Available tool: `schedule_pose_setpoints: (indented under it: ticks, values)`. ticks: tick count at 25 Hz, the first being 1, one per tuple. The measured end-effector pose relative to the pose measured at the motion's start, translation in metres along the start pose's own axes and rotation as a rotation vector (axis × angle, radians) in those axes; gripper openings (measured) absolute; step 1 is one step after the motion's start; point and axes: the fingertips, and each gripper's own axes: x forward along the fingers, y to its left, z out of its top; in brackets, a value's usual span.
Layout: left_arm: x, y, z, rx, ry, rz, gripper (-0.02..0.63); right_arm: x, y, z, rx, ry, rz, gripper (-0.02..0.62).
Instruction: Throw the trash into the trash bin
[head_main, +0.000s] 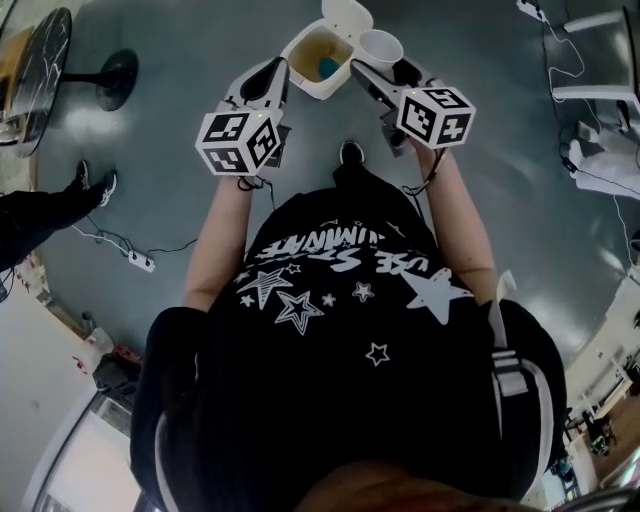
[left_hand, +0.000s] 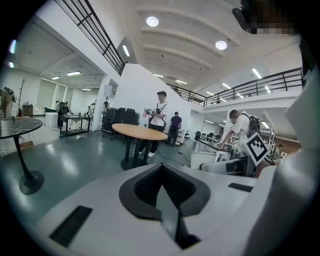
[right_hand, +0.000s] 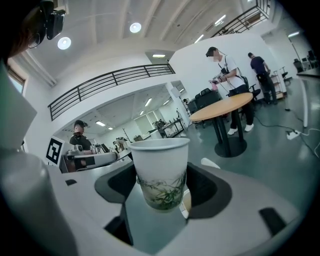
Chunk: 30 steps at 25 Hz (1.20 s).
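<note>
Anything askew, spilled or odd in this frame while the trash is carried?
Only the white food box: it rides lid-open at the tip of the left gripper, with yellowish residue and a blue item exposed. The paper cup stands upright in the right gripper. No spill shows.

Both bare forearms reach out ahead, side by side. The left gripper (head_main: 276, 70) tilts slightly down, jaws pressed together with nothing between them. The right gripper (head_main: 366, 72) clamps a paper cup (right_hand: 161, 170) upright between its jaws.
</note>
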Motion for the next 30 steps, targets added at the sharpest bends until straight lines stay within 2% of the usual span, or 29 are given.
schedule_pose_setpoints:
  ticks: [11, 18, 25, 30]
  values:
    - [0.059, 0.027, 0.005, -0.052, -0.003, 0.098, 0.011, 0.044, -0.049, 0.016, 0.002, 0.085, 0.068, 0.319]
    - [0.069, 0.035, 0.007, -0.022, 0.003, 0.142, 0.011, 0.063, -0.057, 0.017, -0.007, 0.127, 0.114, 0.319]
    - [0.074, 0.061, 0.002, -0.042, 0.025, 0.152, 0.011, 0.083, -0.058, 0.012, 0.011, 0.152, 0.086, 0.319]
    - [0.097, 0.081, -0.007, -0.067, 0.065, 0.102, 0.011, 0.098, -0.068, 0.015, 0.011, 0.133, 0.037, 0.319]
